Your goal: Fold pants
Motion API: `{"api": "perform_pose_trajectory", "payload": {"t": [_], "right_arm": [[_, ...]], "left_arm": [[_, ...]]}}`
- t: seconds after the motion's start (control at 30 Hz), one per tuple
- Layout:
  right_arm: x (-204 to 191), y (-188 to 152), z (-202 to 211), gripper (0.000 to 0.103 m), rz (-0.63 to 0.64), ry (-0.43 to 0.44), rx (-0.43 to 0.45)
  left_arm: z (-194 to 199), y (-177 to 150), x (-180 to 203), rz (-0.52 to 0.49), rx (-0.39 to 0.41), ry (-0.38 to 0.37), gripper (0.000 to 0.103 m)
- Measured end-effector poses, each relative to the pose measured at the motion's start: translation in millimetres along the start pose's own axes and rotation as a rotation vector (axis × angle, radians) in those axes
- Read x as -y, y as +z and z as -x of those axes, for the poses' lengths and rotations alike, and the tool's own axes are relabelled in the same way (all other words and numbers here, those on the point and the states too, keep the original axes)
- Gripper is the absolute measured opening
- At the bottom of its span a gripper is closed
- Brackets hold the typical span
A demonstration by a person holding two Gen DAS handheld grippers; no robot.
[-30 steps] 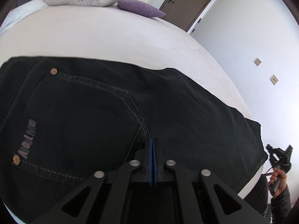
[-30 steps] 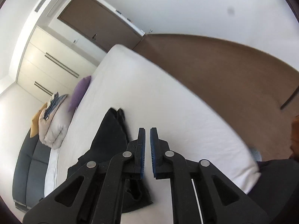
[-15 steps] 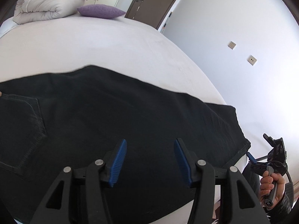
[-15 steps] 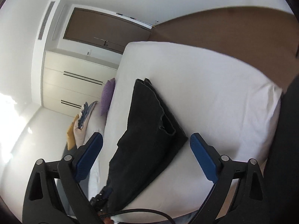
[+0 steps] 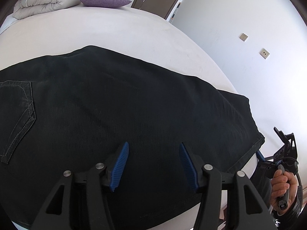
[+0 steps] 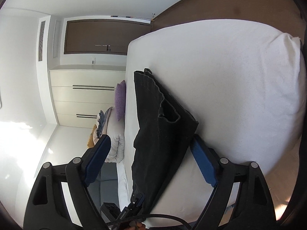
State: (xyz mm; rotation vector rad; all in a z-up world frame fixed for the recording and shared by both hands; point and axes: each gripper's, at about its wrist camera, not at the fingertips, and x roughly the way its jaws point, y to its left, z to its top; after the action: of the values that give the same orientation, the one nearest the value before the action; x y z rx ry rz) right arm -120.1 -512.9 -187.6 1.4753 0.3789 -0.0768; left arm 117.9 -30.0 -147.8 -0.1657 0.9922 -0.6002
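Note:
Black jeans [image 5: 134,105] lie flat across the white bed [image 5: 96,30], legs together, a back pocket at the left. My left gripper [image 5: 153,161] is open just above the thigh part, holding nothing. In the right wrist view the jeans [image 6: 159,126] show with the hem ends toward me. My right gripper [image 6: 151,161] is open wide at the leg-hem corner, its fingers either side of it, not gripping. The right gripper also shows in the left wrist view [image 5: 268,159] at the hem.
A folded duvet [image 5: 49,2] and a purple pillow [image 5: 104,0] lie at the head of the bed. A white wall with sockets [image 5: 264,53] runs along the right. Wardrobes [image 6: 86,95] and a door [image 6: 103,36] stand beyond.
Both grippers have opened from shut. The left one slid along the jeans away from the pocket toward the legs. The right one came in close to the leg hems.

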Motion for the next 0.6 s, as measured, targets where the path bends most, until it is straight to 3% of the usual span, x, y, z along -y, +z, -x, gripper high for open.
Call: {"api": "perform_pose_trajectory", "payload": {"t": [0.17,0.23,0.4,0.53,0.6], "right_arm": [[-9.6,4.4,-16.5,0.082,-0.006,-0.005,0.010],[-14.3,6.2,-23.0,0.075,0.003,-0.025,0.016],[-14.9,9.6,-42.5,0.033,-0.013,-0.078,0.009],[-14.7,11.2,-48.9,0.029,-0.021,-0.072,0.006],[-14.8,11.7,-48.8,0.018,-0.014,-0.079,0.001]], "left_arm": [[0.3,-1.0,-0.6,-0.001,-0.003,0.002,0.058],[0.3,-1.7,-1.8,0.002,-0.001,0.000,0.058],[0.1,-2.9,-3.1,0.009,0.003,-0.008,0.058],[1.4,-2.9,-5.7,0.020,0.007,-0.019,0.058],[1.8,-3.0,-7.1,0.025,0.009,-0.024,0.058]]}}
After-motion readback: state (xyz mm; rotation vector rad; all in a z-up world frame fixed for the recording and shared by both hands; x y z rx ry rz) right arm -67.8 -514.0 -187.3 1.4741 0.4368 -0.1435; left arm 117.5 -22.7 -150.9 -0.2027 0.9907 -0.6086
